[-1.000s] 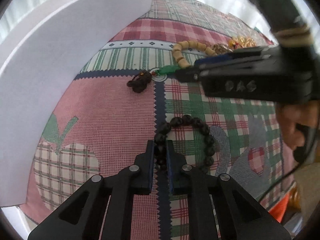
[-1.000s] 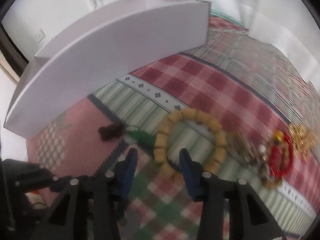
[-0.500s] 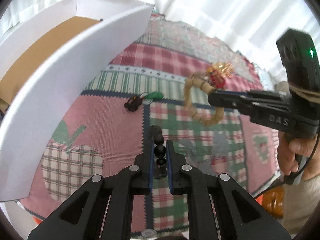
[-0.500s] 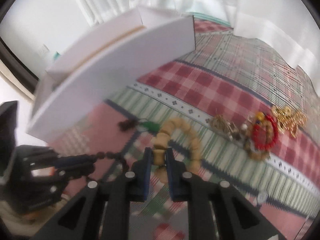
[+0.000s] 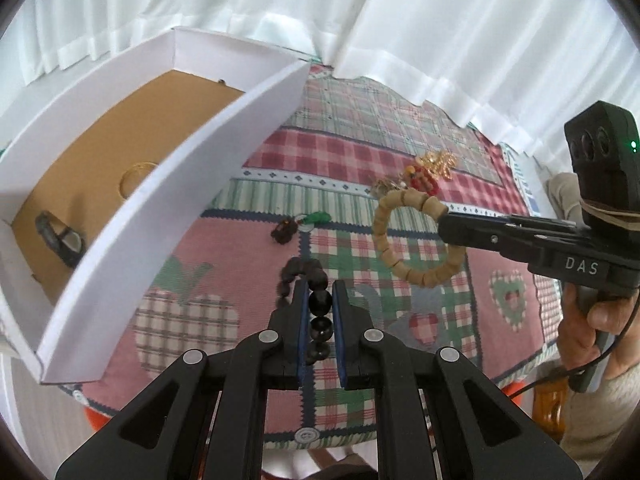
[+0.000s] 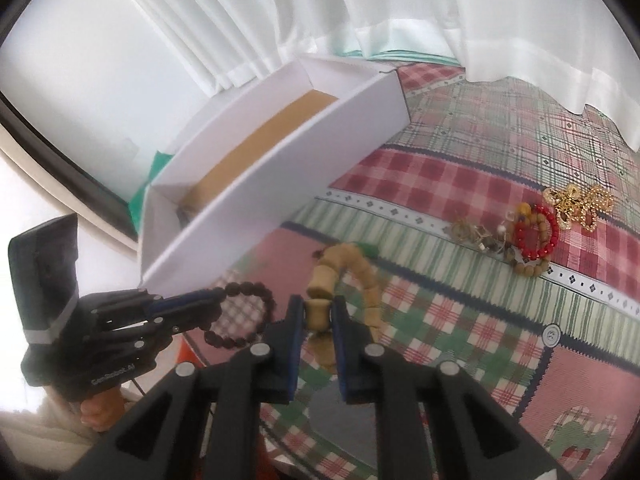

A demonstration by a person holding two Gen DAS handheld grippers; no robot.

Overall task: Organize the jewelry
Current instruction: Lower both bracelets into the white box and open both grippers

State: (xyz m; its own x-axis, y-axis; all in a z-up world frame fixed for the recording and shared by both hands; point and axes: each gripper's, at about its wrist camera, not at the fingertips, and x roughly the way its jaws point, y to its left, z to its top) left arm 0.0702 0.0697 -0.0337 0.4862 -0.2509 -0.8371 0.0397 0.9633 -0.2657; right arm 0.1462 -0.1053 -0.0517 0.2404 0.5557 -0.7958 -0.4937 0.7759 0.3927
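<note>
My left gripper (image 5: 320, 292) is shut on a black bead bracelet (image 5: 320, 303), which hangs in the air above the patchwork cloth. A tan wooden bead bracelet (image 6: 362, 270) is clamped in my shut right gripper (image 6: 318, 308) and dangles off the cloth too. The left wrist view shows the right gripper (image 5: 442, 220) coming in from the right with the wooden bracelet (image 5: 382, 240) as a hanging loop. In the right wrist view the left gripper (image 6: 216, 298) holds the black bracelet (image 6: 266, 302) low at left. A white box (image 5: 180, 184) with a brown floor stands open to the left.
Inside the box lie a gold bangle (image 5: 136, 172) and a dark band (image 5: 60, 236). On the cloth remain a small dark charm (image 5: 286, 232) with a green piece, a red bead bracelet (image 6: 536, 236), gold chains (image 6: 580, 204) and other tangled pieces. White curtains hang behind the table.
The right gripper closed on the wooden bracelet. Both grippers rose and lifted their bracelets off the cloth, and the inside of the box came into view.
</note>
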